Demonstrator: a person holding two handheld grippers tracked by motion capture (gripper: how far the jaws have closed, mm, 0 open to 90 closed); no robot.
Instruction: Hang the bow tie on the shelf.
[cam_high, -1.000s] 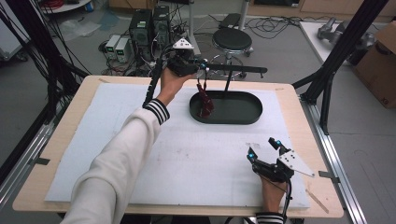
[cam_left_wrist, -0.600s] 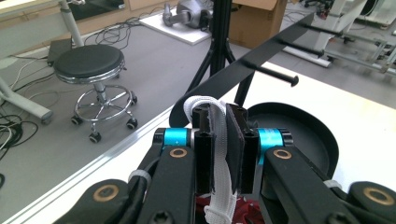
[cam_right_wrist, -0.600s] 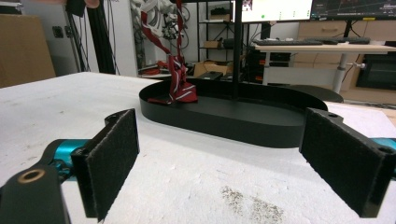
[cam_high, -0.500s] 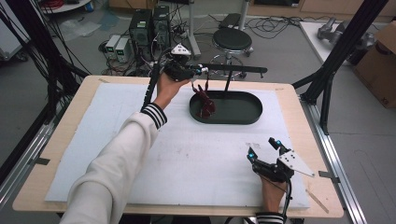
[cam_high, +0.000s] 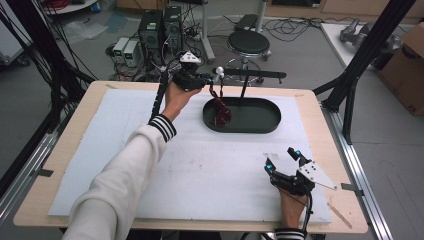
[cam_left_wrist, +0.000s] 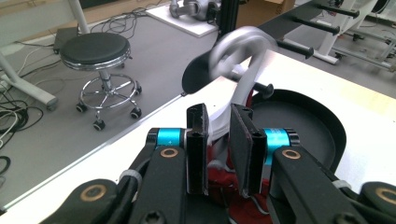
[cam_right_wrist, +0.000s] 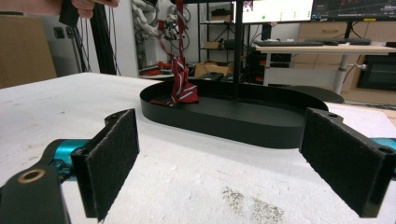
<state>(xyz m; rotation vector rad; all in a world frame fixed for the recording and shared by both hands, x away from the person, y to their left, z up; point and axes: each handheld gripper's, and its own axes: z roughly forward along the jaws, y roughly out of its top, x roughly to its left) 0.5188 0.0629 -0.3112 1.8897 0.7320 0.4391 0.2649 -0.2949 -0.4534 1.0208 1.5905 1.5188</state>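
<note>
A red, white-striped cloth (cam_high: 220, 111) hangs from a white hook piece (cam_high: 218, 71), and its lower end rests in the left end of the black oval tray (cam_high: 260, 127). My left gripper (cam_high: 206, 79) is shut on that white piece (cam_left_wrist: 240, 56), above the tray's left end. The hook is blurred in the left gripper view, with the red cloth (cam_left_wrist: 225, 173) below the jaws. A black stand (cam_high: 243, 90) with a horizontal bar (cam_high: 257, 75) rises from the tray. My right gripper (cam_high: 284, 159) rests open on the white mat at the front right, facing the tray (cam_right_wrist: 233, 123) and the cloth (cam_right_wrist: 182, 88).
A white foam mat (cam_high: 125, 150) covers the wooden table (cam_high: 320, 115). Black frame posts (cam_high: 355, 75) stand at the table's right and left sides. A stool (cam_high: 248, 42) and computer boxes (cam_high: 160, 27) stand on the floor beyond the far edge.
My left hand has drifted slightly left with the white piece, and the red cloth sways under it. The right gripper has stayed where it was.
</note>
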